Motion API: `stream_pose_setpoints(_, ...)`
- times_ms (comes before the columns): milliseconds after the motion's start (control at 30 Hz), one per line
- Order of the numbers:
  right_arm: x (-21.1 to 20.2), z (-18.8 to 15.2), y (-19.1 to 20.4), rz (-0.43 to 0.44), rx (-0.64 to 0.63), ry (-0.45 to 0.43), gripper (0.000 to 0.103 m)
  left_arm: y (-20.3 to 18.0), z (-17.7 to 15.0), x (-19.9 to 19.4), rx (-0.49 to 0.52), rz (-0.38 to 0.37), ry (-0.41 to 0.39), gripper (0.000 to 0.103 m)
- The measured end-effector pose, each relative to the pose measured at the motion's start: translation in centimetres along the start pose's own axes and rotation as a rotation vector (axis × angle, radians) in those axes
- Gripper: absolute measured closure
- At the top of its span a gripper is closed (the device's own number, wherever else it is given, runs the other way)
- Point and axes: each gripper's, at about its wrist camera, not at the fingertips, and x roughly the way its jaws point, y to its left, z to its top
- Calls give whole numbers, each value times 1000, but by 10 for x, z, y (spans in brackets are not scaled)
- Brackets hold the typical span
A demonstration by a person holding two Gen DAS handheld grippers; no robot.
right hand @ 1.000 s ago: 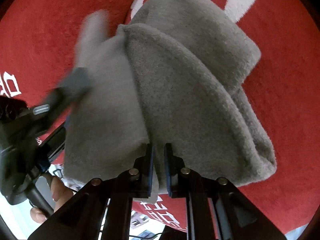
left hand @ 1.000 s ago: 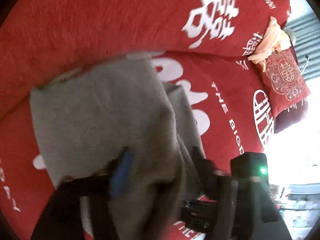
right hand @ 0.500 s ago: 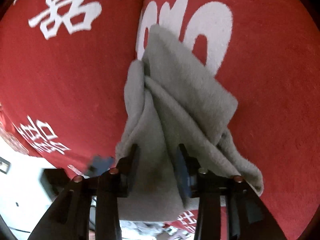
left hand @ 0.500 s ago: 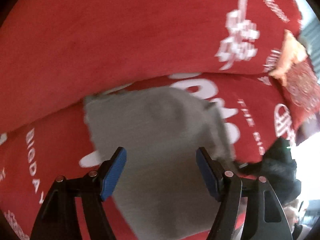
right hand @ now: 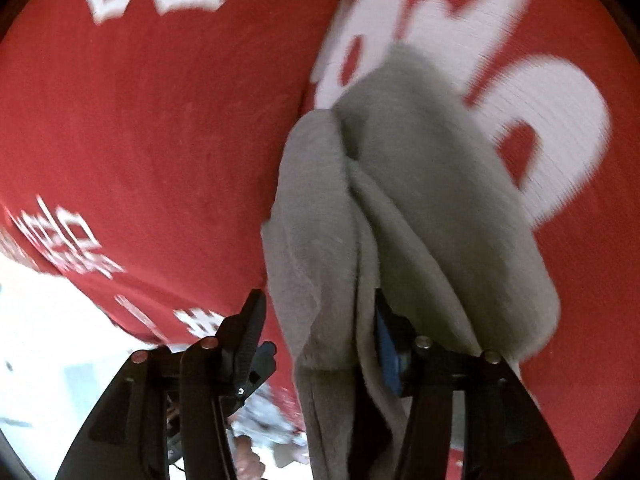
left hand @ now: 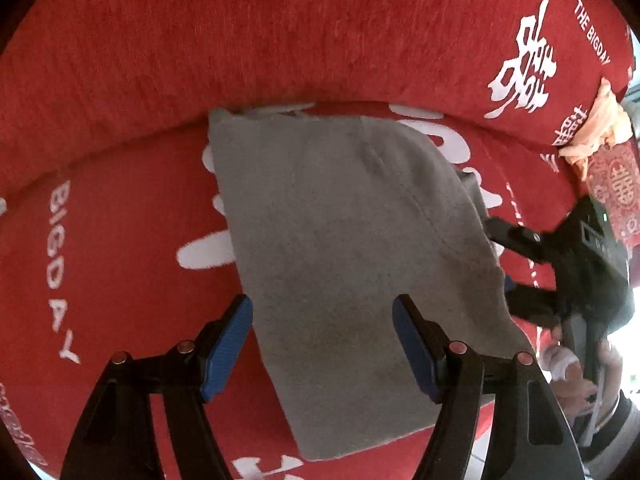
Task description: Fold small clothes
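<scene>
Left gripper point(left hand: 322, 346) released, jaws wide above folded grey garment point(left hand: 344, 240) on red cover point(left hand: 120, 248)

a red sofa cover point(left hand: 280, 40) printed with white characters and the words "the bigday" spreads over seat and backrest. at the far right a red patterned cushion point(left hand: 616, 184) lies, with peach-coloured cloth point(left hand: 596, 132) bunched just above it.
</scene>
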Motion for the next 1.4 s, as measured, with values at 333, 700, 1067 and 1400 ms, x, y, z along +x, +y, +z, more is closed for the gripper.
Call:
stream_pose_setpoints(333, 38, 15, 58, -304, -328, 103, 88, 22, 1, 14, -80, 72, 21, 2)
stream_pose_setpoints(700, -27, 3, 101, -296, -477, -46, 89, -9, 1, 4, 13, 68, -46, 2)
stream_pose_setpoints(1067, -18, 17, 18, -417, -243, -23, 86, -5, -11, 36, 1, 109, 22, 2)
stream_pose_setpoints(1400, -54, -19, 54, -480, -329, -89, 80, -12, -20, 11, 83, 108, 36, 2)
